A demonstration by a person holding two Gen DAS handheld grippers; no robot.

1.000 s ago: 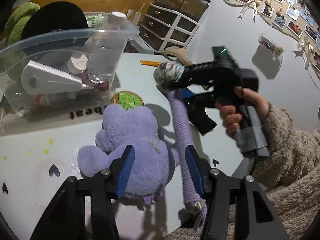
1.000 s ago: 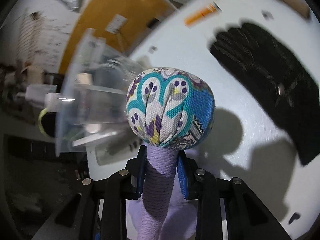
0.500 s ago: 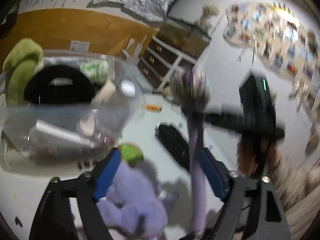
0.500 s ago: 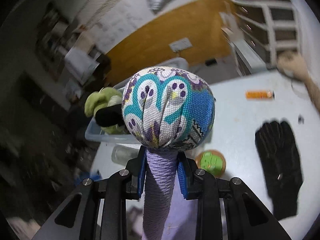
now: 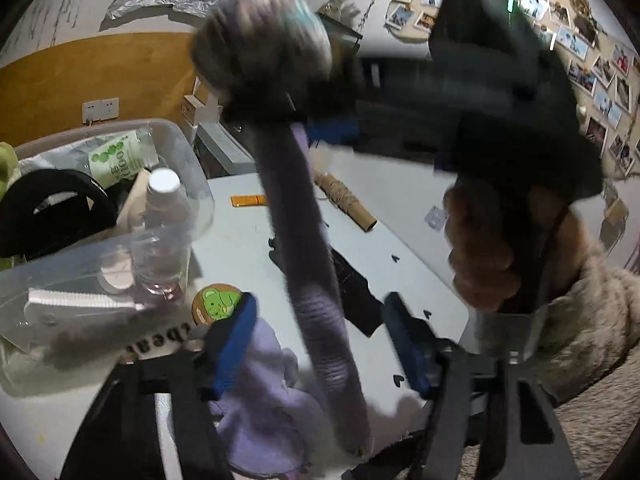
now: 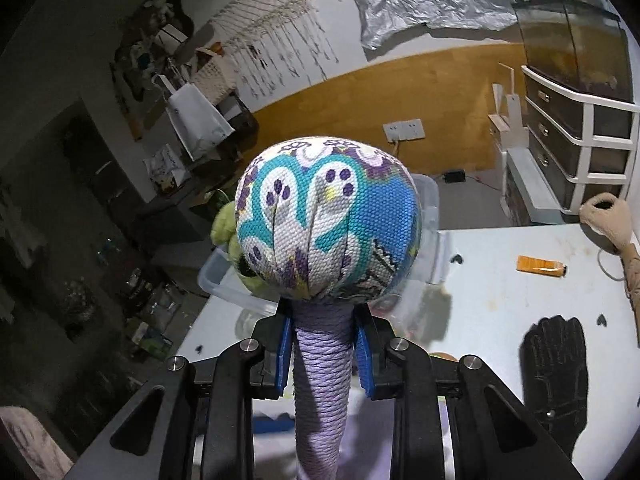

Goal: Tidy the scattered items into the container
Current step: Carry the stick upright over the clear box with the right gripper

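Right gripper [image 6: 322, 354]: its 2 blue pads are pressing on the lilac rope-wound shaft of a massage mallet [image 6: 326, 236], just under the patterned fabric ball head; the mallet is pointing up and away from the camera

Mallet in the left wrist view [image 5: 308, 264]: blurred, hanging clear of the table, head up near the right gripper's black body, tail end dropping down between the left gripper's fingers

Left gripper [image 5: 320, 348]: jaws have just been closing and are standing partly open; the mallet shaft is passing between the blue pads without either pad touching it; whether the left pad is touching the purple plush toy [image 5: 268, 404] below it I cannot tell

Person's hand [image 5: 480, 248]: wrapping around the right gripper's handle, a fuzzy beige sleeve [image 5: 588, 320] behind it

Clear plastic container [image 5: 172, 136]: sitting on the white table [image 5: 400, 208] at the left, already holding a clear bottle with a white cap [image 5: 162, 228], a black rounded item [image 5: 52, 208], a white toothed piece and a green-printed packet

Still out on the table: a round badge with a green figure [image 5: 218, 304] just beside the container, a black glove [image 6: 556, 376], an orange tube [image 6: 540, 266], a twine roll [image 5: 344, 200]
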